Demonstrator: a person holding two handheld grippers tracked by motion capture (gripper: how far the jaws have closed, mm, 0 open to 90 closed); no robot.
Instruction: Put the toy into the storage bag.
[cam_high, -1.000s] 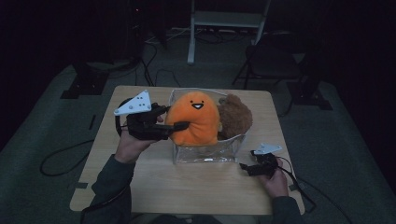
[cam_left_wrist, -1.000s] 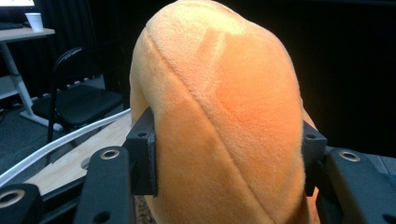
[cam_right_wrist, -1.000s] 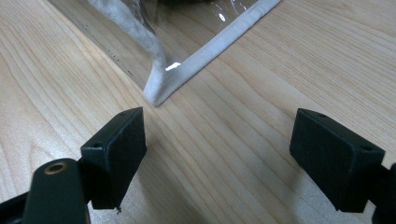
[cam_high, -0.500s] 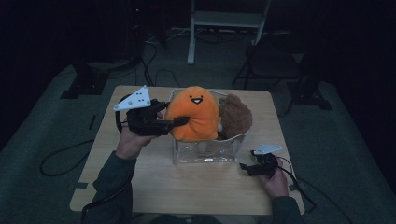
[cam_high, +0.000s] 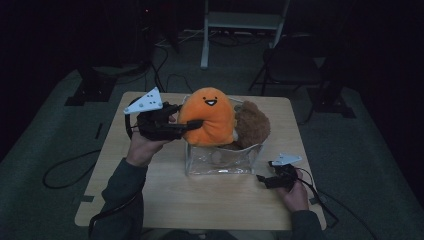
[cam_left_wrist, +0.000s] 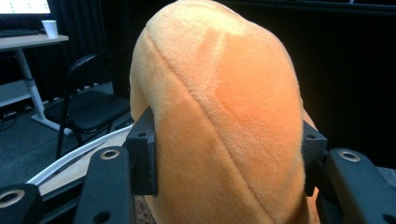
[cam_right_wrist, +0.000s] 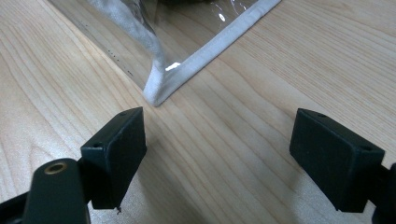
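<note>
Gripping: your left claw (cam_high: 192, 125) pinches the orange plush toy (cam_high: 207, 115) across its middle, one pad sunk into each flank, as the left gripper view (cam_left_wrist: 229, 154) makes plain.
Toy's place: the orange plush toy sits between your left pads, upright, its lower part inside the clear bag (cam_high: 225, 160) and its head well above the rim.
Neighbour: the brown plush (cam_high: 252, 125) lies on the far side of the toy from your left claw, touching it, inside the same bag.
Right claw: your right claw (cam_high: 261, 180) rests on the table (cam_high: 200, 200) with its pads spread wide and nothing between them; the bag's white-trimmed corner (cam_right_wrist: 159, 95) lies just ahead of it.
Doing it well: you probably mean to move the toy through the bag's mouth, so keep the squeeze even and travel straight along the opening.
Steadying: bring your right claw onto the near rim, since the soft bag may drag along with the toy.
Watch: the brown plush may shift as the toy rubs past it.
</note>
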